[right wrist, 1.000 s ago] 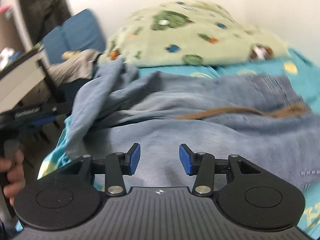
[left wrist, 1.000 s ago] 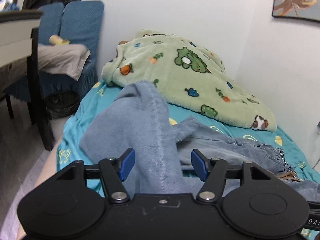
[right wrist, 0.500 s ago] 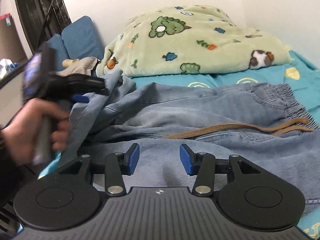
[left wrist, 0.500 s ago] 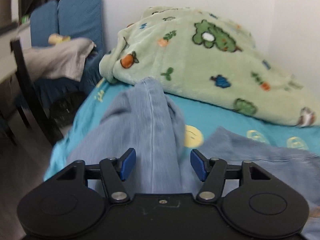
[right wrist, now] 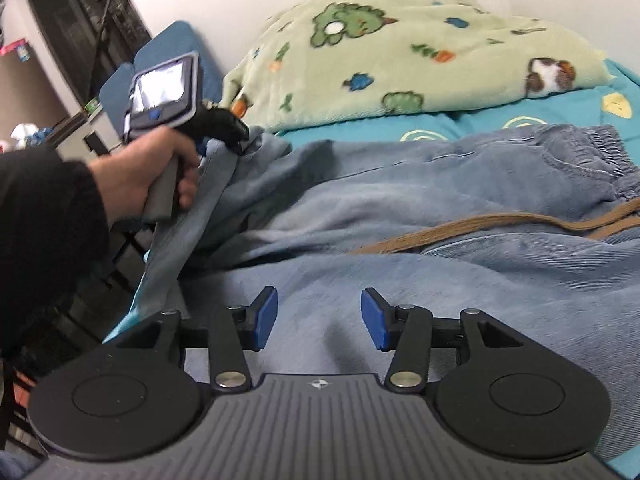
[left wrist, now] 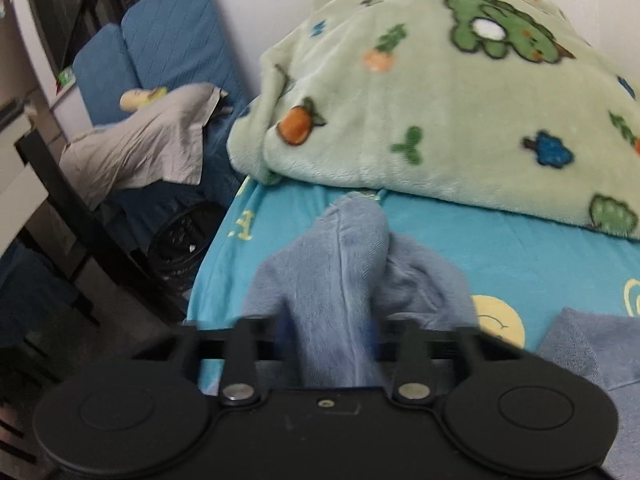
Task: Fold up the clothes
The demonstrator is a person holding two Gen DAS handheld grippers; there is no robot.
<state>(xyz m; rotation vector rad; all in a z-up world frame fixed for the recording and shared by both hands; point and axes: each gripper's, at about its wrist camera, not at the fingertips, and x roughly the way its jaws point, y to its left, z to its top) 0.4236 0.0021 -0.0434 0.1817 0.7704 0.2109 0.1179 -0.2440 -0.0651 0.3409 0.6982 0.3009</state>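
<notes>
The blue denim trousers lie spread across the turquoise bed sheet, filling the middle of the right wrist view from 9 to 3 o'clock, with the elastic waistband at 2 o'clock and a brown drawstring trailing across the cloth toward 3 o'clock. The right gripper hovers low over the nearer trouser leg with its 2 blue pads spread apart and nothing between them; whether the pads touch the denim below cannot be told.

At 10 o'clock in the same view, a hand in a black sleeve grips the handle of the left gripper, whose tip is at the far trouser leg where the cloth rises in a ridge. In the left wrist view that leg runs up between the 2 fingers of the left gripper from 6 o'clock toward the centre. The picture is blurred there and the pads are hidden behind the denim, so whether they are clamped on it cannot be told.

A pale green fleece blanket with printed animals and carrots is heaped on the sheet from 12 to 3 o'clock. At 9 to 10 o'clock, beside the bed, a blue chair carries a grey garment, and a black mesh bin stands on the floor below it.
</notes>
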